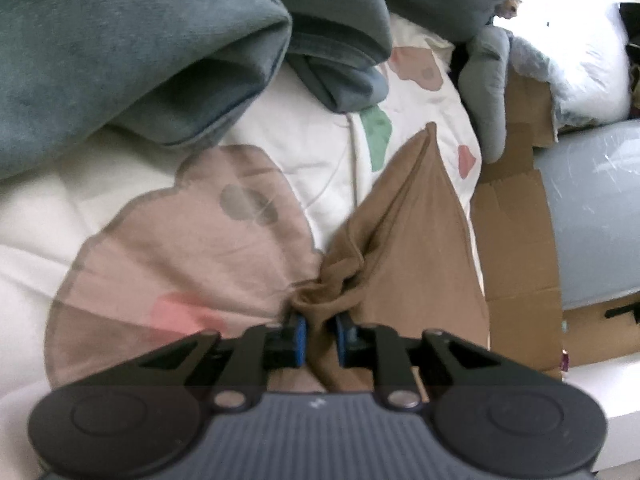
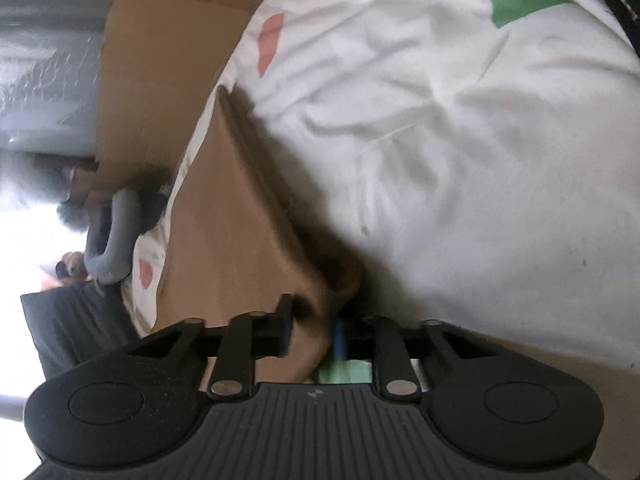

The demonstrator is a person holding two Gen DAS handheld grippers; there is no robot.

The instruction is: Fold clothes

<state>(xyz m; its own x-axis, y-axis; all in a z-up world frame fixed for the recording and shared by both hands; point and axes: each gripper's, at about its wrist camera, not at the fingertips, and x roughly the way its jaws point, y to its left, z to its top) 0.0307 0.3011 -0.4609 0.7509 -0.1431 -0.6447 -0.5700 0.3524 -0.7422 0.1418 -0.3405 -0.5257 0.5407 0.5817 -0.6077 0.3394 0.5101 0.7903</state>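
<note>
- Left gripper (image 1: 321, 340): jaws nearly closed, blue pads (image 1: 301, 336) pinching a bunched corner of the brown garment (image 1: 412, 240).
- Right gripper (image 2: 312, 334): jaws nearly closed on another edge of the brown garment (image 2: 224, 240); only a thin fold visible between the pads, depth of the bite not discernible.
- Location of garment: spread on the white quilt (image 1: 312, 148) with coloured patches, near the bed's edge, just beside the cardboard box (image 1: 516, 220); far tip pointing toward the grey-blue clothes (image 1: 132, 60) piled at the head of the bed.
- Risk, slipping: thin, smooth-looking fabric held by a small bunch; likely to pull free of either grip under a quick lift or uneven tension.
- Risk, catching the quilt: pads low against the bedding; possible pinch of quilt together with garment, dragging the cover along.
- Risk, crooked fold: gathered wrinkles at the left grip likely to carry into the crease unless stretched flat first.
- Risk, sliding off: garment close to the mattress edge; a pull toward the box side likely to drop part of it over the edge.
- Risk, snagging: far tip near the piled clothes; a forward sweep likely to tangle the two.
</note>
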